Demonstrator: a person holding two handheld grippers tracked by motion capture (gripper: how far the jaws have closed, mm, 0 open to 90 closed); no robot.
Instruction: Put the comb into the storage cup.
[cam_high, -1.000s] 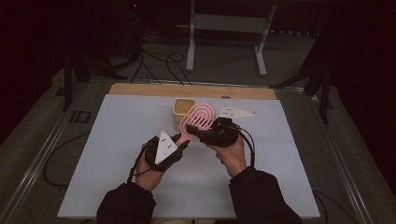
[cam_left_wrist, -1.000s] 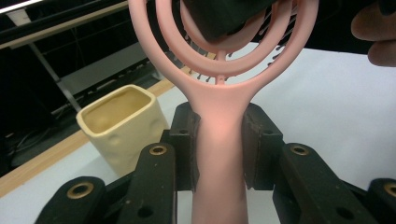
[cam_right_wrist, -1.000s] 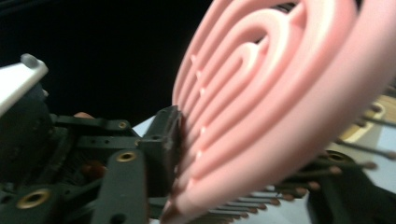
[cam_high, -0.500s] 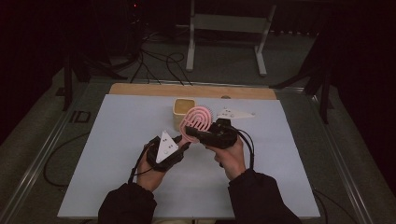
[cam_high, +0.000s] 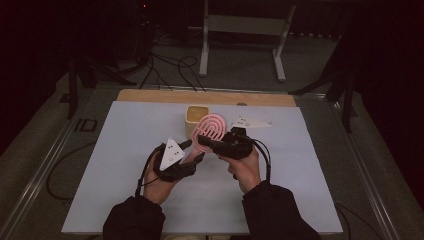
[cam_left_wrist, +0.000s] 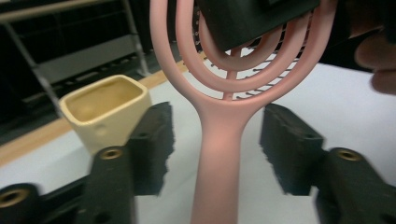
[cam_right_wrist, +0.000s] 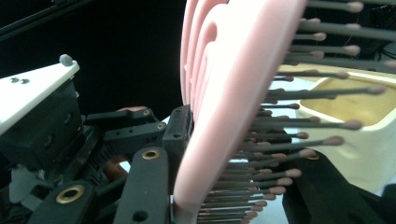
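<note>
Gripping the pink hairbrush (cam_high: 211, 129) by its looped head, the right gripper (cam_high: 218, 145) is clamped on it just in front of the cream cup (cam_high: 196, 116). The left gripper (cam_high: 196, 150) has just been opening; its jaws stand apart on either side of the brush's handle without touching it, nearer the person than the cup, above the white table (cam_high: 125, 150).

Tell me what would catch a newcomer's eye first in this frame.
The pink hairbrush, held up over the middle of the white table, stands out. The right gripper is clamped on its looped head, while the left gripper has just been opening, its pads apart on either side of the handle. Just behind sits a cream square cup.
</note>
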